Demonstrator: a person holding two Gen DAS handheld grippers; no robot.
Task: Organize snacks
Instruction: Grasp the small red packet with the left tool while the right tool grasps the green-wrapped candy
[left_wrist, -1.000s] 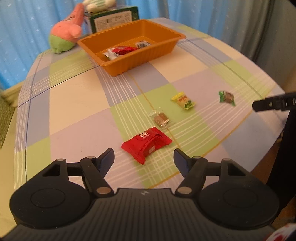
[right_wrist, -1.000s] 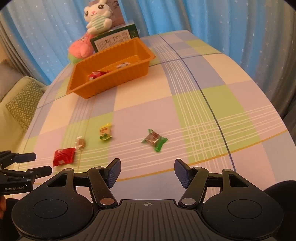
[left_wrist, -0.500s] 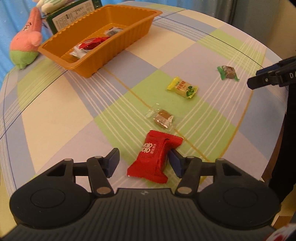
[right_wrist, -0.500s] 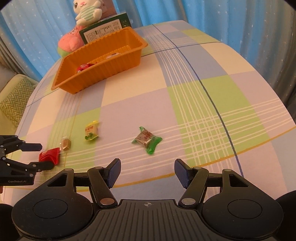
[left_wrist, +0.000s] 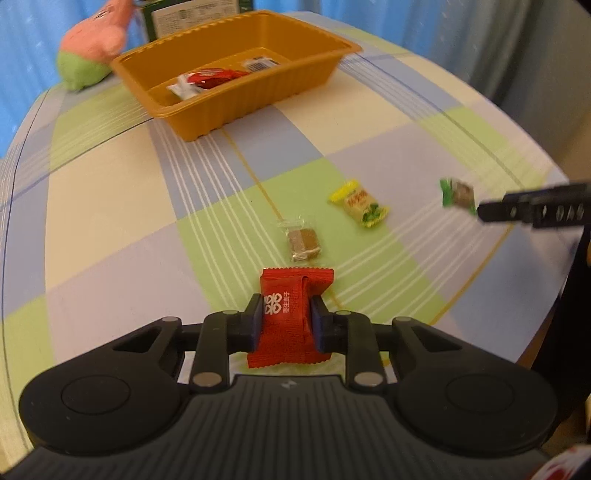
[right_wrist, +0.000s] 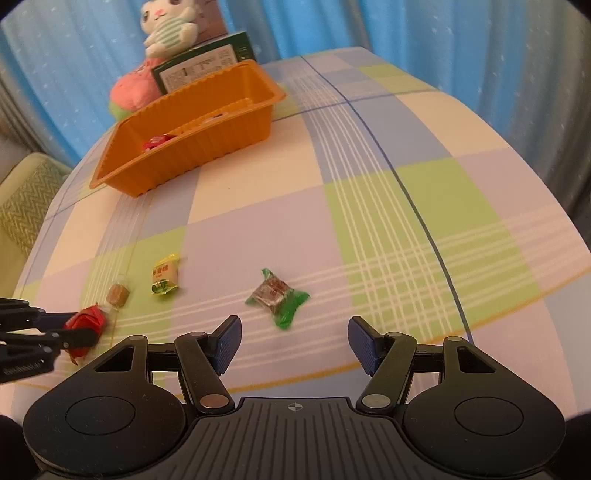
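pads of the left gripper (left_wrist: 286, 320) press both sides of a red crinkle-edged snack packet with white print (left_wrist: 289, 317), which stands between them near the front edge of the round table with its pastel checked cloth (left_wrist: 110, 206); the right wrist view shows the same packet (right_wrist: 85, 320) pinched between the left gripper's thin black fingers (right_wrist: 55, 326) at the front left edge. the right gripper (right_wrist: 294, 344) hangs with its blue-padded jaws spread wide and nothing between them, just short of a green-ended wrapped brown candy (right_wrist: 277, 295) lying on the cloth near the front edge. just beyond the red packet lies a small clear-wrapped brown square (left_wrist: 303, 242), and further toward the right edge a yellow wrapped sweet (left_wrist: 360, 204), the two apart from each other. an orange ribbed plastic tray (left_wrist: 236, 107) sits toward the far edge of the table and holds a red and white packet (left_wrist: 201, 79) plus a barcoded wrapper (left_wrist: 260, 64). behind the tray are a dark green printed box (right_wrist: 205, 70), a pink and green plush toy (left_wrist: 92, 44) and a white rabbit plush (right_wrist: 168, 20), with blue curtains (right_wrist: 443, 44) at the back.
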